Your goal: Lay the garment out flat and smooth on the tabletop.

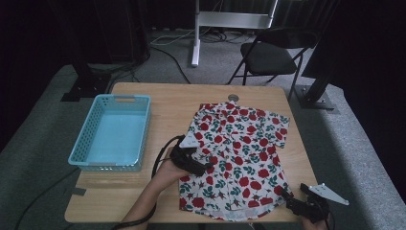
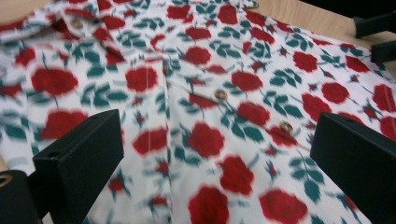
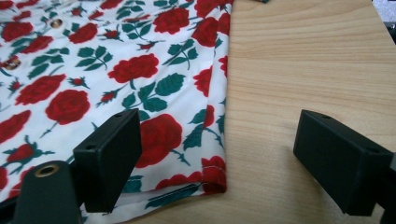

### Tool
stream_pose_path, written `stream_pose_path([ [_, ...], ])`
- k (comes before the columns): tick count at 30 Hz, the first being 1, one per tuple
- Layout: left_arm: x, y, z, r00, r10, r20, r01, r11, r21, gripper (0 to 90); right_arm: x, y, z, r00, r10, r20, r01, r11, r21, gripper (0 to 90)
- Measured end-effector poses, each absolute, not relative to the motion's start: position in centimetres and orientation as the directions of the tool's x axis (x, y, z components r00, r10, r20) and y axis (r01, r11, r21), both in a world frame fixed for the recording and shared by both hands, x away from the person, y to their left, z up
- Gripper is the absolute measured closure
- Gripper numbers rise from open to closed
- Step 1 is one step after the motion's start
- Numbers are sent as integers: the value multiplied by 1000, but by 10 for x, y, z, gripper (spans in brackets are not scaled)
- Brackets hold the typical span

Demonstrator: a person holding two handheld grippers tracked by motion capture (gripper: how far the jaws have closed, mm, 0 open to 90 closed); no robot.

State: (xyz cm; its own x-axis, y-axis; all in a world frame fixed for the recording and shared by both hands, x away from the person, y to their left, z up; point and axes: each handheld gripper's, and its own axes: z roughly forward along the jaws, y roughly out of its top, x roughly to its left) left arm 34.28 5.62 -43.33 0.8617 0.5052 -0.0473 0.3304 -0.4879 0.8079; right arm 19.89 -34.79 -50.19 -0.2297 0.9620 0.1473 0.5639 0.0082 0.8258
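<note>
A white short-sleeved shirt point(image 1: 239, 153) printed with red roses lies flat on the wooden table point(image 1: 163, 103), collar toward the far edge. My left gripper point(image 1: 203, 167) hovers over the shirt's left side, open, its jaws wide over the button placket point(image 2: 219, 95). My right gripper point(image 1: 289, 199) sits at the shirt's near right hem corner point(image 3: 212, 179), open, one jaw over the fabric and the other over bare wood. Nothing is held in either one.
A light blue plastic basket point(image 1: 115, 132) stands empty on the table's left side. Behind the table are a black folding chair point(image 1: 270, 55) and a metal stand point(image 1: 196, 33). Bare wood lies right of the shirt point(image 3: 303, 70).
</note>
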Motion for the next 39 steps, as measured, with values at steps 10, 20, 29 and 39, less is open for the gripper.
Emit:
stream_pose_path([
  [10, 381, 19, -436, 855, 519, -12, 317, -505, 803, 164, 195, -347, -507, -232, 965, 121, 527, 20, 850, 149],
  [20, 405, 0, -460, 826, 561, 65, 334, -578, 744, 391, 194, -347, -508, -235, 966, 106, 507, 28, 862, 149],
  [29, 415, -4, -475, 811, 582, 62, 390, -617, 683, 490, 195, -346, -509, -246, 964, 99, 510, 42, 859, 150],
  [39, 418, -1, -477, 810, 586, 20, 406, -585, 703, 678, 195, -346, -509, -249, 964, 93, 513, 50, 857, 150],
])
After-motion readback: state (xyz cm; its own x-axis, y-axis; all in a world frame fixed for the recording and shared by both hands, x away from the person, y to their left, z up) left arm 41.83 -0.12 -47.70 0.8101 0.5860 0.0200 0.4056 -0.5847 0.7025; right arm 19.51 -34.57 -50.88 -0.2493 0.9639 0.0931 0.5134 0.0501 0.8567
